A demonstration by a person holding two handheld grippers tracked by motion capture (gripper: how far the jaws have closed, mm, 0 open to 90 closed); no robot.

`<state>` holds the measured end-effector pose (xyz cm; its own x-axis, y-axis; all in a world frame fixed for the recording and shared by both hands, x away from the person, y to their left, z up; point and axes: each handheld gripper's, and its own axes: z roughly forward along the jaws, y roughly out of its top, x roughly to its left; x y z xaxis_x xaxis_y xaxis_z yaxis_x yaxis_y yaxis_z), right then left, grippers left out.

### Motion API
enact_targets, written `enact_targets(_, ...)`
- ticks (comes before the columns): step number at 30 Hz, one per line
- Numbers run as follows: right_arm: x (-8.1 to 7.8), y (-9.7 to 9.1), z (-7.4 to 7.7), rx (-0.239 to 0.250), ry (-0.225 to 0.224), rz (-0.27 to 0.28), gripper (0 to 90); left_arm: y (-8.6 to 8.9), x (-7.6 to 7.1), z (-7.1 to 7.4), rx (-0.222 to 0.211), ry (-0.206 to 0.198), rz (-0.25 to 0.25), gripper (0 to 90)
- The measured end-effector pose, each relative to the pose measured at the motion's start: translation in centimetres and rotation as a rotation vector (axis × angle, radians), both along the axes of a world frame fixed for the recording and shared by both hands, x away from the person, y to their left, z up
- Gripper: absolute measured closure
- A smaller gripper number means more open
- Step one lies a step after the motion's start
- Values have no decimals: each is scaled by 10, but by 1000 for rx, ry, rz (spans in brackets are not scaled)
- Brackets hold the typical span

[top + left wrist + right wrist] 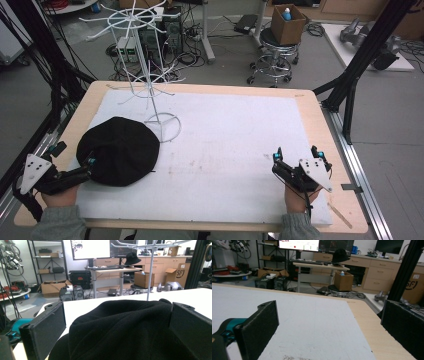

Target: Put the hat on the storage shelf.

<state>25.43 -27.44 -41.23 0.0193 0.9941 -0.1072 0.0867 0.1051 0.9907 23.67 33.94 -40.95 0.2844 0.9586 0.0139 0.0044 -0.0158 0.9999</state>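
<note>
Left gripper point(90, 162) at the near-left edge of the black hat point(120, 150), jaws spread wide; in the left gripper view the hat point(125, 327) bulges between the two pads, which flank the cloth without clearly pinching it; nothing held yet, as far as I can judge. Right gripper point(299, 154) hovers low over the white mat point(225, 130) near the right edge, jaws wide apart, nothing between them; mat point(312, 322) bare ahead of it.

Hat lies flat on the mat's left side, just beside the round base of the white wire rack point(150, 75), not touching the pole so far as I can tell.

Risks, judged: soft fabric may fold or slip out if only a thin fold is caught; a lift toward the rack could snag a wire arm and tip the light stand; one-sided grip would let the hat droop and drag on the mat.

Writing: "SF" on a cardboard box point(178, 273) in the background; monitor text too small to read.
</note>
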Motion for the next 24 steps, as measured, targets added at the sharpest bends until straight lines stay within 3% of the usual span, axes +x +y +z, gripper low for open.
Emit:
enact_targets(14,-1,0,0,10,-3,-6,5,-5,3,-1,42,35,-6,17)
enact_targets(22,-1,0,0,12,1,-2,5,-11,5,-1,107,57,-76,26)
enact_targets(24,0,0,0,12,2,-3,5,-13,6,-1,129,62,-97,69)
